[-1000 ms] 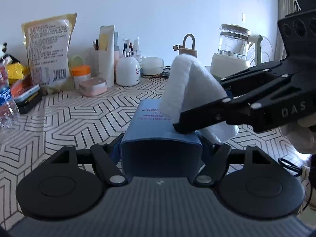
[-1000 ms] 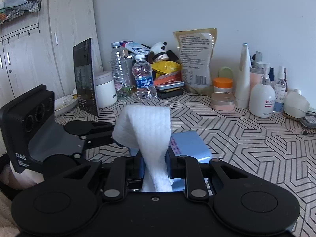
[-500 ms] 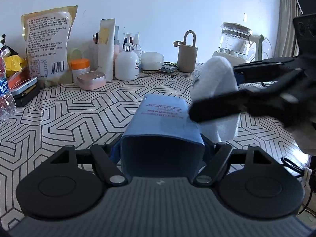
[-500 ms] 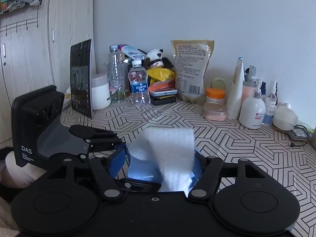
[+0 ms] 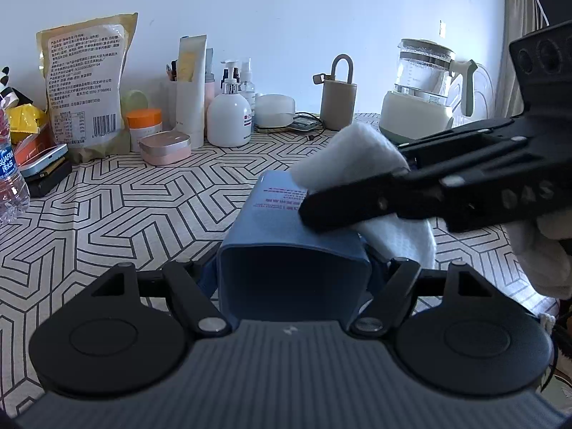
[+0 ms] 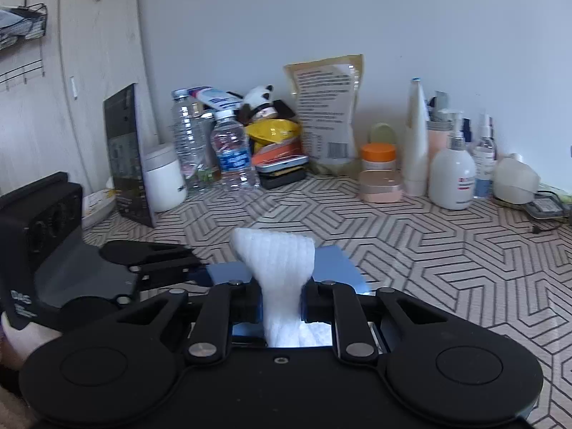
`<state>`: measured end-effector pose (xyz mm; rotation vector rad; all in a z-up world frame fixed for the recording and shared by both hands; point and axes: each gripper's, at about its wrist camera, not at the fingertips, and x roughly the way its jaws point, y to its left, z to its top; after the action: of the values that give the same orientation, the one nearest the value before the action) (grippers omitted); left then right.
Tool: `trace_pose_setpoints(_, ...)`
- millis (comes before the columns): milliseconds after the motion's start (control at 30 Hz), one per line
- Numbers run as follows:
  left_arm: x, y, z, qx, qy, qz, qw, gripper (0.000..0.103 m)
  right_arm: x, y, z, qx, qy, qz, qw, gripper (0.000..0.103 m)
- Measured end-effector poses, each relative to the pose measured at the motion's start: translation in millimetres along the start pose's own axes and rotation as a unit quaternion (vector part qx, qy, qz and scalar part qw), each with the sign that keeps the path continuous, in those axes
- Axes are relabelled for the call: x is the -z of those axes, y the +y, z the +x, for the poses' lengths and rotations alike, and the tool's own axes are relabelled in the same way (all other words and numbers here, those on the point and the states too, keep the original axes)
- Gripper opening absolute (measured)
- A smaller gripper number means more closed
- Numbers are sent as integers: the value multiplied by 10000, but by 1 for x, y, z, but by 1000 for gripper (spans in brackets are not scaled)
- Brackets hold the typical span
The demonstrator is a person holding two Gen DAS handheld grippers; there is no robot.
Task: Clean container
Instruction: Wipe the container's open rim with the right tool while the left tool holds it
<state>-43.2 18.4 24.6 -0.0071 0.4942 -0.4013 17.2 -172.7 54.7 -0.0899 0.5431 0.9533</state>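
Note:
A blue rectangular container (image 5: 286, 236) lies on its side, clamped in my left gripper (image 5: 291, 250), its open end toward the left camera. My right gripper (image 5: 361, 200) comes in from the right, shut on a folded white cloth (image 5: 354, 157) that rests on the container's top right edge. In the right wrist view the cloth (image 6: 275, 264) stands pinched between the right gripper's fingers (image 6: 280, 307), with the blue container (image 6: 336, 268) beneath it and the left gripper (image 6: 150, 261) at the left.
The patterned tabletop (image 5: 136, 207) has clutter along the back wall: a snack bag (image 5: 85, 82), an orange-lid jar (image 5: 143, 125), a pink tin (image 5: 164, 146), a white pump bottle (image 5: 228, 118), a kettle (image 5: 422, 89) and water bottles (image 6: 232, 153). A dark tablet (image 6: 125, 153) leans at left.
The right gripper has swept the cloth from the container's top off to its right side and back onto the top right edge. The left gripper holds the container still.

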Motion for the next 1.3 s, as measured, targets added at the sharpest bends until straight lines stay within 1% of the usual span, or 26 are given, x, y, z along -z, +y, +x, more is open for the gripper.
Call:
trace_pose_setpoints(100, 0, -2, 0, 3, 2, 11, 10000, 75, 0, 11, 0, -228, 38, -123, 9997, 21)
trace_pose_setpoints(200, 0, -2, 0, 0, 2, 13, 10000, 75, -1, 19, 1, -302, 80, -226, 9993, 21)
trace_pose_setpoints(233, 0, -2, 0, 1, 2, 9, 10000, 75, -1, 21, 2, -256, 89, -289, 9992, 20)
trace_pose_setpoints(333, 0, -2, -1, 1, 2, 7, 10000, 75, -4, 21, 6, 66, 89, -490, 9987, 20)
trace_pose_setpoints(467, 0, -2, -1, 10, 3, -6, 10000, 75, -8, 9, 10, 341, 82, -437, 9984, 20)
trace_pose_setpoints(533, 0, -2, -1, 10, 4, -6, 10000, 75, -8, 6, 11, 373, 74, -384, 9985, 20)
trace_pose_setpoints(600, 0, -2, -1, 11, 4, -7, 10000, 75, -9, 6, 10, 341, 76, -372, 9987, 20)
trace_pose_setpoints(700, 1, -3, -1, 9, 0, -14, 10000, 75, -10, 9, 8, 151, 74, -334, 9993, 20)
trace_pose_setpoints(933, 0, -2, -1, 22, 1, -37, 10000, 75, -20, 16, 3, -71, -110, -332, 9994, 23)
trace_pose_setpoints(1000, 0, -2, -1, 28, 2, -46, 10000, 76, -21, 14, 2, -240, -148, -194, 9994, 29)
trace_pose_setpoints(1033, 0, -2, -1, 29, 3, -47, 10000, 76, -21, 13, 1, -315, -169, -128, 9993, 38)
trace_pose_setpoints(1067, 0, -2, -1, 30, 3, -49, 10000, 76, -20, 11, -1, -376, -191, -66, 9991, 49)
trace_pose_setpoints(1100, 0, -2, -1, 28, 4, -45, 10000, 76, -20, 11, -2, -398, -212, -17, 9990, 55)
trace_pose_setpoints(1167, 0, -2, -1, 26, 4, -44, 10000, 76, -18, 14, -3, -266, -193, -141, 9994, 81)
trace_pose_setpoints(1300, 1, -2, -2, 34, 12, -56, 10000, 76, -13, 32, -1, 163, -42, -795, 9967, 81)
